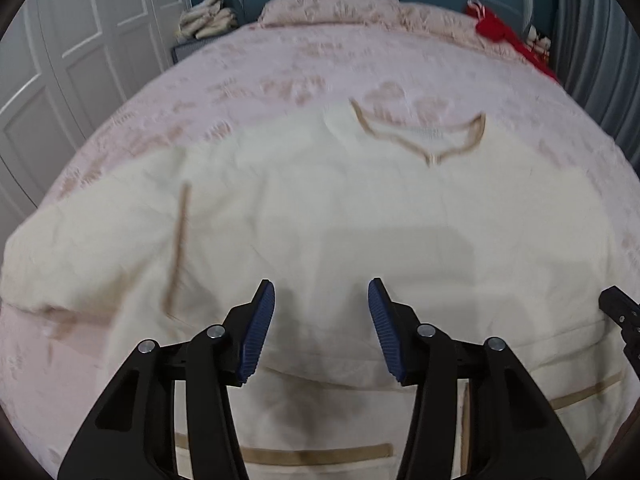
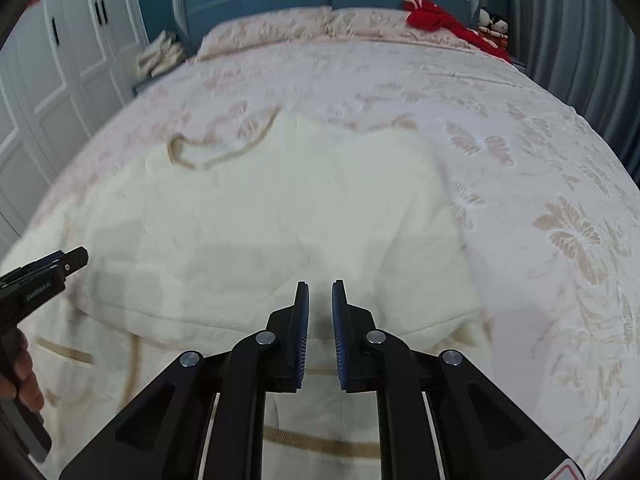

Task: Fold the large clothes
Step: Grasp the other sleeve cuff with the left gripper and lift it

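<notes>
A large cream garment [image 1: 320, 208] with tan trim lies spread on the bed, its V neckline [image 1: 424, 136] towards the headboard. My left gripper [image 1: 322, 292] hovers over its near part, jaws open wide with nothing between them. In the right wrist view the same garment [image 2: 280, 208] fills the middle, with the neckline [image 2: 216, 148] at the upper left. My right gripper [image 2: 320, 292] hangs above it, pads a narrow gap apart and gripping nothing. A doubled edge of cloth runs beneath both grippers. Each gripper shows in the other's view: right gripper [image 1: 618, 312], left gripper [image 2: 60, 264] held by a hand [image 2: 24, 376].
The pink patterned bedspread [image 2: 540, 200] extends to the right and far side. Pillows [image 1: 332, 8] rest against a blue headboard. Red clothing [image 2: 440, 20] and small toys [image 2: 494, 24] lie at the far right. A pile of cloths [image 1: 204, 18] sits at the far left beside white wardrobe doors [image 1: 80, 40].
</notes>
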A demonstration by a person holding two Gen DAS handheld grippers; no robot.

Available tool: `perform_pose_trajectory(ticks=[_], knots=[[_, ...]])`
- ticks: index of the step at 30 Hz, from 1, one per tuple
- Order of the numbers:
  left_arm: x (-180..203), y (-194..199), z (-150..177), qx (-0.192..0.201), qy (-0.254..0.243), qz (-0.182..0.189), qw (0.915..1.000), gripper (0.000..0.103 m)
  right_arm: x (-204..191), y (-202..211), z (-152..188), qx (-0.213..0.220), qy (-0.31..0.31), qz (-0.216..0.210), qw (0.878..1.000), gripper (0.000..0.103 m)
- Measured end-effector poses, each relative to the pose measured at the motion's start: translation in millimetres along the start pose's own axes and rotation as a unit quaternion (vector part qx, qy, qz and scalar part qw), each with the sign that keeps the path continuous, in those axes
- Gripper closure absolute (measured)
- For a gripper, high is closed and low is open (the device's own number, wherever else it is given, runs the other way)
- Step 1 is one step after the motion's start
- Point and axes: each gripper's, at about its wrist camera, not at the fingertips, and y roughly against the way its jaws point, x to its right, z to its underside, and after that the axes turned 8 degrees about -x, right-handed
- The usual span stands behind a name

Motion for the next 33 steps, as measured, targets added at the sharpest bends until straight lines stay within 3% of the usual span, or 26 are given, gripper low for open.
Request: perform_pose_trajectory(ticks=[5, 18, 20, 23, 24, 25, 26, 27, 28, 29, 30, 33], knots=[[7.3, -13.8, 18.1, 0.015, -0.005, -0.017, 0.9997, 0.054, 1.1, -23.5, 10.7, -0.006, -0.004, 0.000, 1.000, 0.094], [19.5, -20.6, 28.9, 0.063, -0.020, -0.055, 0.9963, 0.054, -3.1, -34.7, 24.7, 0.045, 0.010, 0.026, 0.999, 0.094], [16.0, -18.6, 28.3, 0.065, -0.014, -0.046, 0.9968, 0.053, -2.2, -33.2, 25.3, 0.049, 0.006, 0.022, 0.999, 0.094], [-12.8, -1.3, 25.3, 0.063, 0.034, 0.038, 0.9967, 0.046, 1.3, -30.9, 22.8, 0.041, 0.001, 0.011, 0.999, 0.094], [-30.8, 12.8, 25.5, 0.065, 0.063, 0.063, 0.9939, 0.042, 1.5, -27.6, 20.0, 0.032, 0.000, 0.013, 0.999, 0.094], [-48.5, 26.7, 26.6, 0.070, 0.087, 0.067, 0.9914, 0.032, -0.8, -17.7, 17.3, 0.024, 0.000, 0.028, 0.999, 0.094], [-73.1, 44.3, 29.2, 0.081, 0.114, 0.069, 0.9877, 0.024, -4.1, -5.6, 18.7, 0.024, -0.004, 0.041, 0.999, 0.089], [-93.4, 56.8, 31.9, 0.094, 0.133, 0.070, 0.9842, 0.009, -8.7, 9.3, 22.0, 0.030, -0.009, 0.047, 0.998, 0.078], [-127.3, 72.9, 37.6, 0.114, 0.162, 0.067, 0.9779, 0.005, -15.4, 31.2, 29.3, 0.040, -0.021, 0.043, 0.998, 0.067], [-163.1, 83.1, 43.1, 0.126, 0.190, 0.061, 0.9717, 0.005, -22.0, 48.0, 36.3, 0.045, -0.030, 0.034, 0.998, 0.040], [-188.6, 85.8, 46.0, 0.124, 0.208, 0.054, 0.9686, 0.005, -29.1, 62.2, 44.9, 0.053, -0.036, 0.021, 0.998, 0.025], [-294.3, 75.8, 60.2, 0.084, 0.298, 0.030, 0.9502, 0.005, -63.6, 92.0, 74.2, 0.055, -0.009, -0.005, 0.998, 0.024]])
